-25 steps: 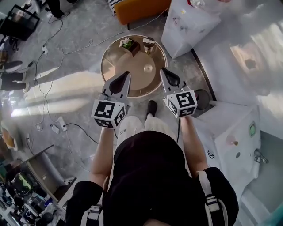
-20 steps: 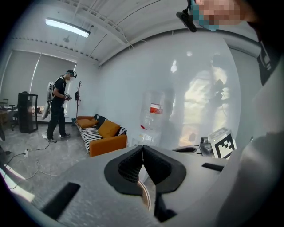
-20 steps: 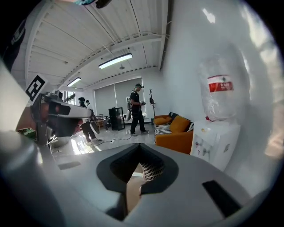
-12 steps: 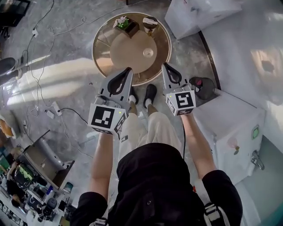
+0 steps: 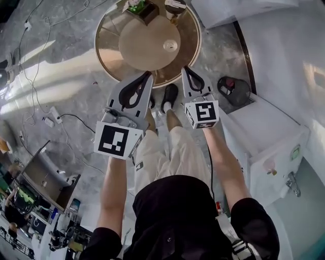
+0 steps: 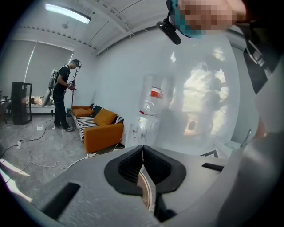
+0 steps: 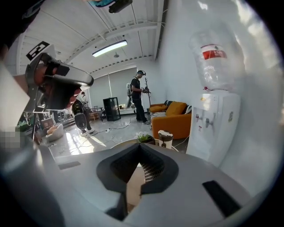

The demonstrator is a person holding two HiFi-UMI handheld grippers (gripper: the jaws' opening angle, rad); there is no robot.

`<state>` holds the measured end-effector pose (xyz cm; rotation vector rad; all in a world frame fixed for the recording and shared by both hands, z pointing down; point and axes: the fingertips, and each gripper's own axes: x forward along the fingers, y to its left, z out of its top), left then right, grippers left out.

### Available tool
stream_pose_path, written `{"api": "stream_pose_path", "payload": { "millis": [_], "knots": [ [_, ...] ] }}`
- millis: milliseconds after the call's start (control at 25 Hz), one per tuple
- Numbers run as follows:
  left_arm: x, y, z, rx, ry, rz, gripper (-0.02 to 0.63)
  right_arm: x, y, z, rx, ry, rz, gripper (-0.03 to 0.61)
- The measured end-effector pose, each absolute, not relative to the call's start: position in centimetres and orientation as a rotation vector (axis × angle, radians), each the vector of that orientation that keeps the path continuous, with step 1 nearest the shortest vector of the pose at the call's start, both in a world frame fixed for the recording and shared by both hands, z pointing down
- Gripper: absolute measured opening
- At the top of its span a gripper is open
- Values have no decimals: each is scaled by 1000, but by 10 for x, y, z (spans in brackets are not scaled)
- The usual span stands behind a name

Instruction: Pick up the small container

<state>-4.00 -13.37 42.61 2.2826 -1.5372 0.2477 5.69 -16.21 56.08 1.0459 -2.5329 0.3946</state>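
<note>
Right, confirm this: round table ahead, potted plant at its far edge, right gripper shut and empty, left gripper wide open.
Wrong on the left gripper: the left gripper view shows its jaws together, nothing between them. The rest holds: round table ahead, potted plant at its far edge, right gripper shut and empty.
</note>
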Motion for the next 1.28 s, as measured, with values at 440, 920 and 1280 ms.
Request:
{"api": "stream_pose_path", "payload": {
  "millis": [440,920,1280],
  "knots": [
    [-39,-124,499,2201,-1455,246,18,55,-173,655,1070,-2440,425,5],
    [-50,-140,552,2240,-1424,293,18,58,-183,741,1105,-2339,479,45],
    [-44,-149,584,2228,-1305,357,18,43,-199,781,1103,-2283,489,154]
  ]
}}
